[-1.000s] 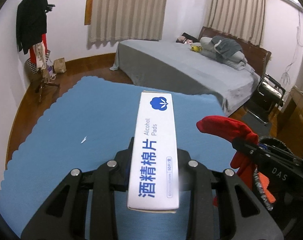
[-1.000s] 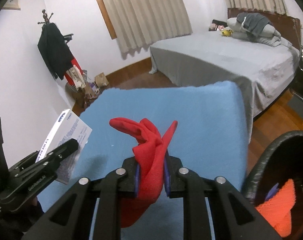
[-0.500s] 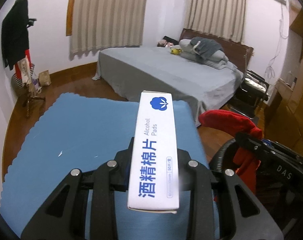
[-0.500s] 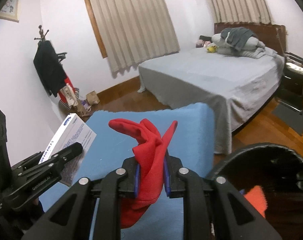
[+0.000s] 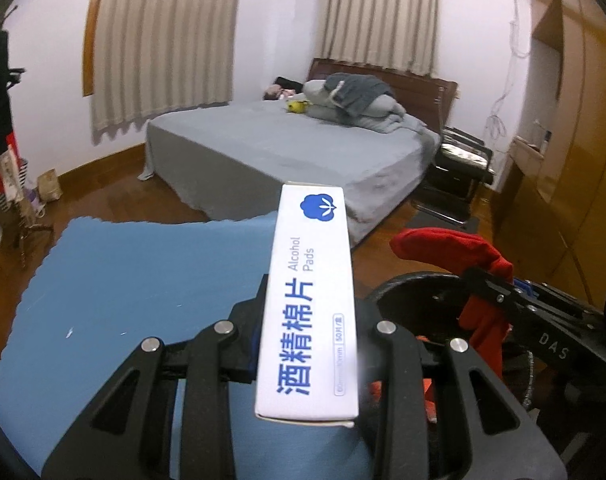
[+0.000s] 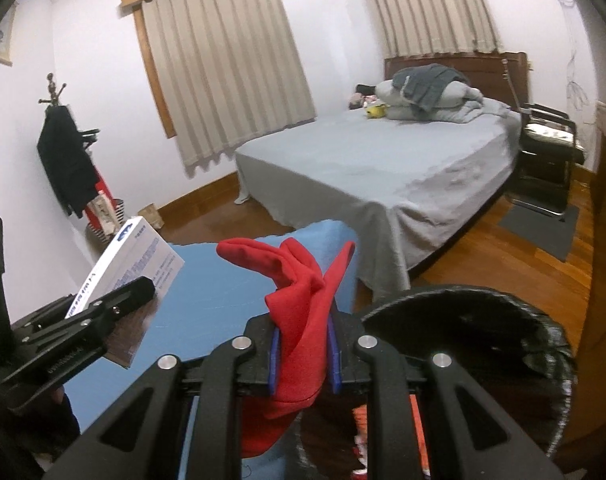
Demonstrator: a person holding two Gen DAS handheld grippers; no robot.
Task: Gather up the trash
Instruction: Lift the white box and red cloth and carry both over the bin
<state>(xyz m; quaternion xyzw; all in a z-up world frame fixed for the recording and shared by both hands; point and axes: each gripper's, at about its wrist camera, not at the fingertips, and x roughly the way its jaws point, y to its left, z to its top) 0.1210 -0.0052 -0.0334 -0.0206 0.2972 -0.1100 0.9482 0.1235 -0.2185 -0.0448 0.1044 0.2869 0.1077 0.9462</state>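
My left gripper (image 5: 309, 312) is shut on a long white box of alcohol pads (image 5: 309, 300) with blue lettering; the box sticks out forward over the right edge of the blue cloth (image 5: 143, 280). My right gripper (image 6: 301, 344) is shut on a red cloth (image 6: 303, 304) that bunches up above the jaws and hangs below them. It hovers at the left rim of a black round bin (image 6: 503, 320) holding orange and red scraps (image 6: 419, 432). In the left wrist view the red cloth (image 5: 455, 248) and bin (image 5: 419, 292) lie to the right. The box (image 6: 131, 256) shows at left in the right wrist view.
A grey bed (image 5: 287, 156) with piled bedding stands across the wooden floor. A black chair (image 6: 547, 156) sits beside it, and wooden cabinets (image 5: 563, 160) line the right wall. A coat rack (image 6: 67, 152) with dark clothes is at the left wall, bags below it.
Both grippers have swung to the right and risen a little, still holding the box and the red cloth. The blue cloth has slid left and the black bin has come into view below.
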